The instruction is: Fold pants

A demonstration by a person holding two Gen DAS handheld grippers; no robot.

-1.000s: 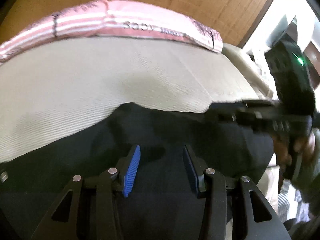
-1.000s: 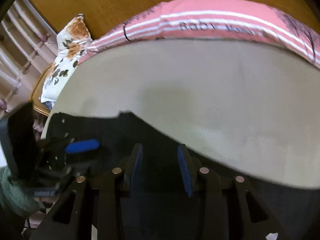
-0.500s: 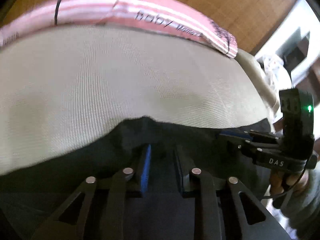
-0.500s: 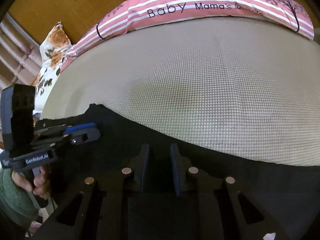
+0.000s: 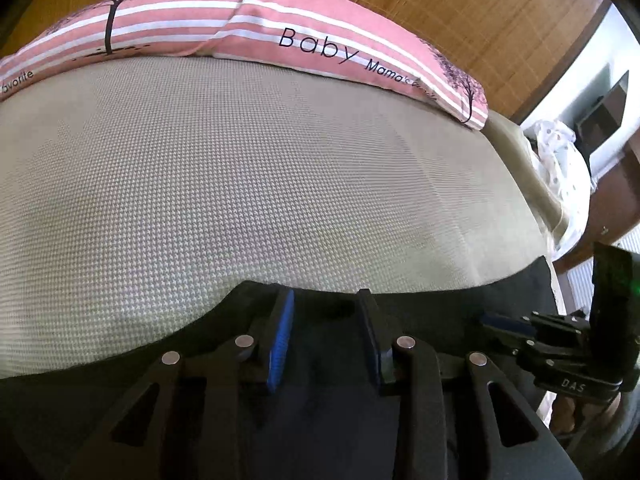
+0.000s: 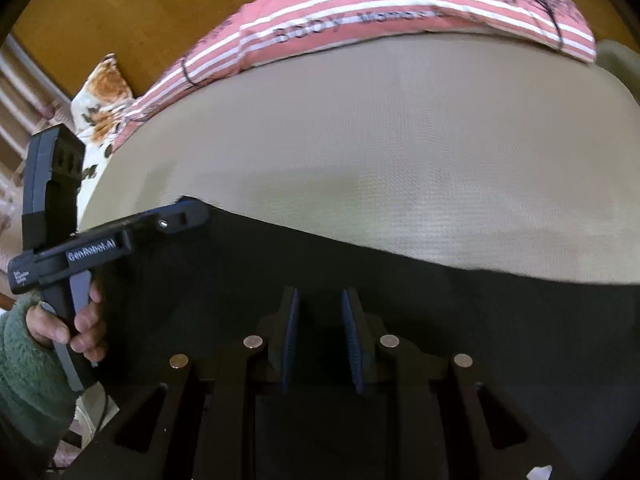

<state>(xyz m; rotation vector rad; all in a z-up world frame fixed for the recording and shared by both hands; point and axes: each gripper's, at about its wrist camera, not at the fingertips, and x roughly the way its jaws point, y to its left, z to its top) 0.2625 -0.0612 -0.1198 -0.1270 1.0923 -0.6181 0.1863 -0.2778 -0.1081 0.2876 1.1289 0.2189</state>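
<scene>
Black pants (image 5: 320,344) lie spread across the near part of a beige mattress (image 5: 256,184); they also fill the lower right wrist view (image 6: 440,304). My left gripper (image 5: 325,312) is open, its blue-padded fingers resting over the pants' far edge, nothing held. My right gripper (image 6: 320,312) is open over the black cloth, a narrower gap between its fingers. The right gripper shows at the right of the left wrist view (image 5: 552,340). The left gripper shows at the left of the right wrist view (image 6: 176,220), at the pants' far left corner.
A pink striped pillow (image 5: 312,36) lies along the far edge of the mattress against a wooden headboard (image 5: 460,4). A floral cushion (image 6: 102,100) sits at the far left corner. A white spotted cloth (image 5: 560,164) hangs off the right side.
Both grippers were nearly shut on the pants half a second ago and have since opened. The pants' edge now lies farther up the mattress than one second ago.
</scene>
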